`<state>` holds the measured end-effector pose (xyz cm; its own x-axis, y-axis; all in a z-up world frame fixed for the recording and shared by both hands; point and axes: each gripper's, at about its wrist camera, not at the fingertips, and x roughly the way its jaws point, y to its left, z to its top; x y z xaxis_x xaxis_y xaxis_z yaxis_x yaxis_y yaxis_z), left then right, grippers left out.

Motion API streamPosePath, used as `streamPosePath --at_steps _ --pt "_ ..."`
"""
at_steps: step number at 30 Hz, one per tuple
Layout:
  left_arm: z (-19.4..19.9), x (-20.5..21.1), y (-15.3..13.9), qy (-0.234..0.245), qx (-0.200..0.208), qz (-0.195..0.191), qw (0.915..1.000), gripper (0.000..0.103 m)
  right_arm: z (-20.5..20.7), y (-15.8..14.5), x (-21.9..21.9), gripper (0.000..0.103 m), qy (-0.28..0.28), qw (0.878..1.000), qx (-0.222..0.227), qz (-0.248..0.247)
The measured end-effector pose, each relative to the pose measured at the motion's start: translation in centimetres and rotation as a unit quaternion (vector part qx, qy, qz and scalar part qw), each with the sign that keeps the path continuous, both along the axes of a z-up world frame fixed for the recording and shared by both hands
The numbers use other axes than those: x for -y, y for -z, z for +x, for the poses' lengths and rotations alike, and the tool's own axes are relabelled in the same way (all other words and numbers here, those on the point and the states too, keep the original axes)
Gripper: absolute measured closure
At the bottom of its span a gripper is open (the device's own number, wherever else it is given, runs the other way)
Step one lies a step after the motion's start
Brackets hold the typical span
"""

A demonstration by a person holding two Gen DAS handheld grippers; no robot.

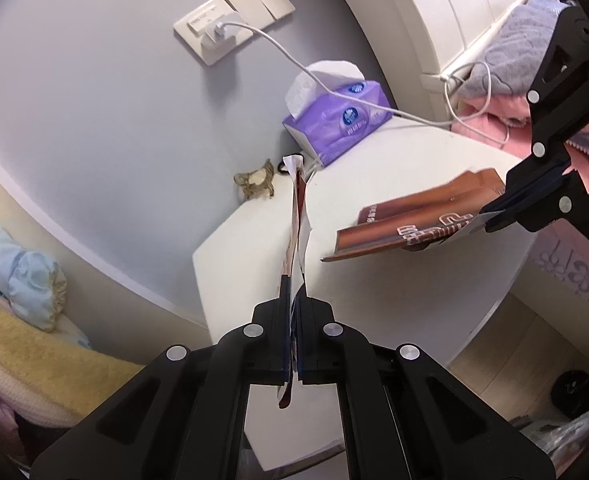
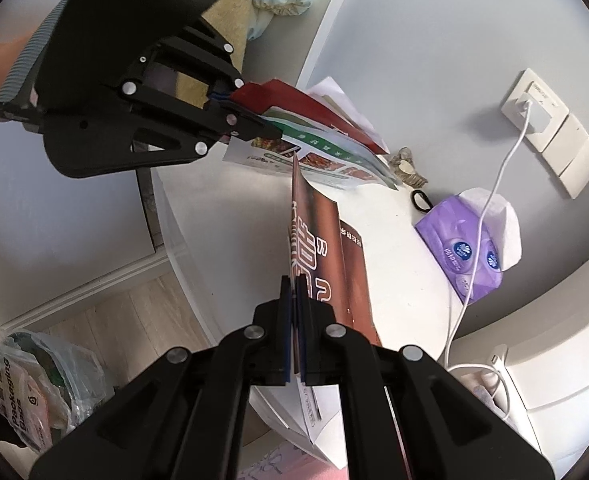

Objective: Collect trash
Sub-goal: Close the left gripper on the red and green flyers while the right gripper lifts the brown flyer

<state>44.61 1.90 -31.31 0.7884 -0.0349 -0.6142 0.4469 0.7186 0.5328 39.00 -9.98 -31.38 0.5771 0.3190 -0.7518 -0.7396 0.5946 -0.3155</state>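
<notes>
My left gripper (image 1: pixel 293 300) is shut on a thin leaflet (image 1: pixel 297 216), seen edge-on and held above the white bedside table (image 1: pixel 394 160). In the right wrist view the same leaflet (image 2: pixel 318 156) shows green, red and white food print, clamped by the left gripper (image 2: pixel 270 132). My right gripper (image 2: pixel 294 300) is shut on a brown leaflet (image 2: pixel 326 248) with white lettering, held over the table (image 2: pixel 222 264). In the left wrist view the brown leaflet (image 1: pixel 418 220) hangs level from the right gripper (image 1: pixel 490 218) at the right.
A purple tissue box (image 1: pixel 334 120) stands at the table's back by the wall. A white charger cable (image 1: pixel 334 92) runs from the wall socket (image 1: pixel 218 32) across it. A small brass ornament (image 1: pixel 256 182) sits by the wall. A clear plastic bag (image 2: pixel 38 384) of packaging lies on the floor.
</notes>
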Motion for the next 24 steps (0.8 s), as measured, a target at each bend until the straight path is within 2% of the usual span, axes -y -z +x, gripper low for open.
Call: streamPosePath --at_steps 9,24 --pt "-1.4 0.1 -1.7 -0.009 0.0 -0.006 0.9999 0.102 -0.8 -1.7 0.5 0.098 0.019 1.0 0.002 0.009" --pt "-4.5 0.6 -5.8 -0.025 0.002 -0.028 0.9993 0.102 -3.1 -6.1 1.1 0.098 0.05 0.998 0.009 0.033"
